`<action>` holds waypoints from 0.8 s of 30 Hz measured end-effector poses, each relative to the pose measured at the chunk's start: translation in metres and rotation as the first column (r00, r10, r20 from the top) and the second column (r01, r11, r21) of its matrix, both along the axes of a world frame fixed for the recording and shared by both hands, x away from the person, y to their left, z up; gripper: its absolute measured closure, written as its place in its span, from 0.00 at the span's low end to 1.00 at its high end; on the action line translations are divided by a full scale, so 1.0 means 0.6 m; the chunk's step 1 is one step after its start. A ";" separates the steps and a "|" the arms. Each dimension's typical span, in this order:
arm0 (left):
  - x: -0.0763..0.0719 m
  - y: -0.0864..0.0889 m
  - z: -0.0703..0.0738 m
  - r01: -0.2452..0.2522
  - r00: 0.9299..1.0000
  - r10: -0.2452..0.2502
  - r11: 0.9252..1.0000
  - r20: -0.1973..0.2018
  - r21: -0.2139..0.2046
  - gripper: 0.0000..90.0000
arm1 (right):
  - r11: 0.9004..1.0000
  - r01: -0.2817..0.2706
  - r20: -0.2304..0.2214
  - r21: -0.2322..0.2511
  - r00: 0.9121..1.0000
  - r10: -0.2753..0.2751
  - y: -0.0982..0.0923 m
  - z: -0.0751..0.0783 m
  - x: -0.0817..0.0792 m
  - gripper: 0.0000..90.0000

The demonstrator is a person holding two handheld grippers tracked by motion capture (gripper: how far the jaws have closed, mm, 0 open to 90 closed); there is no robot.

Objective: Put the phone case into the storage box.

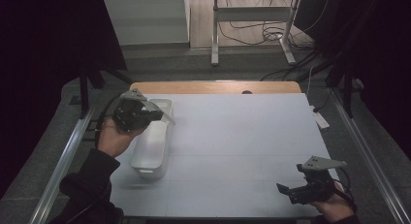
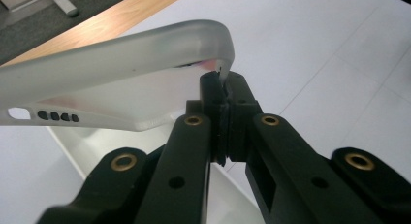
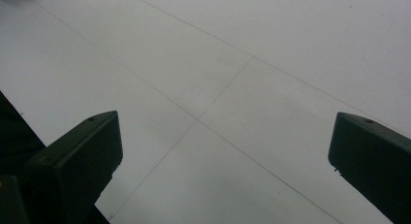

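Translucent white plastic makes up the single lid (image 2: 121, 59), which the left gripper (image 2: 224, 86) pinches by one rounded corner, its two black jaws clamped together on the rim. One matching white container (image 1: 154, 139) sits on the left part of the table, directly under that gripper, and the lid is tilted above it. The right gripper (image 3: 225, 151) hovers low over the near right corner, well apart from the container, its two jaws standing wide apart with nothing between them. No writing can be read anywhere. A white gridded mat (image 1: 242, 146) covers the wooden table (image 1: 213, 87); beyond it lie grey floor, metal legs and tangled cables (image 1: 271, 32).
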State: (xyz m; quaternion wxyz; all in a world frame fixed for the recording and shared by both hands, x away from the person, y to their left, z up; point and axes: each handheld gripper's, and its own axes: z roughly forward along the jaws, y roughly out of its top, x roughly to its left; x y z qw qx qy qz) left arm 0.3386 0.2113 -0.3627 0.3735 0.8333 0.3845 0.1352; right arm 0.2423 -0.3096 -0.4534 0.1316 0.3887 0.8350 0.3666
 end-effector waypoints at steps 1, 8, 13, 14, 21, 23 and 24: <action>0.002 0.001 0.000 -0.003 1.000 0.003 1.000 -0.003 0.003 0.99 | 1.000 0.007 0.002 0.003 1.000 -0.007 -0.004 0.001 -0.001 0.00; 0.016 0.010 0.001 -0.035 0.999 0.035 0.999 -0.014 0.019 0.99 | 1.000 0.031 0.010 0.007 0.999 -0.031 -0.013 0.004 -0.007 0.00; 0.025 0.013 0.000 -0.055 0.998 0.056 0.998 -0.021 0.038 0.99 | 0.999 0.039 0.017 0.004 0.999 -0.039 -0.017 0.005 -0.011 0.00; 0.027 0.014 -0.002 -0.062 0.998 0.063 0.997 -0.023 0.041 0.98 | 0.999 0.042 0.016 0.004 0.999 -0.042 -0.018 0.005 -0.012 0.00; 0.044 0.014 -0.011 -0.082 0.995 0.084 0.995 -0.047 0.057 0.99 | 0.998 0.054 0.018 0.009 0.998 -0.055 -0.025 0.007 -0.016 0.00; 0.051 0.014 -0.013 -0.088 0.994 0.091 0.994 -0.054 0.065 0.99 | 0.998 0.059 0.017 0.009 0.998 -0.059 -0.026 0.008 -0.018 0.00; 0.051 0.014 -0.013 -0.088 0.994 0.091 0.994 -0.054 0.065 0.99 | 0.998 0.059 0.017 0.009 0.998 -0.059 -0.026 0.008 -0.018 0.00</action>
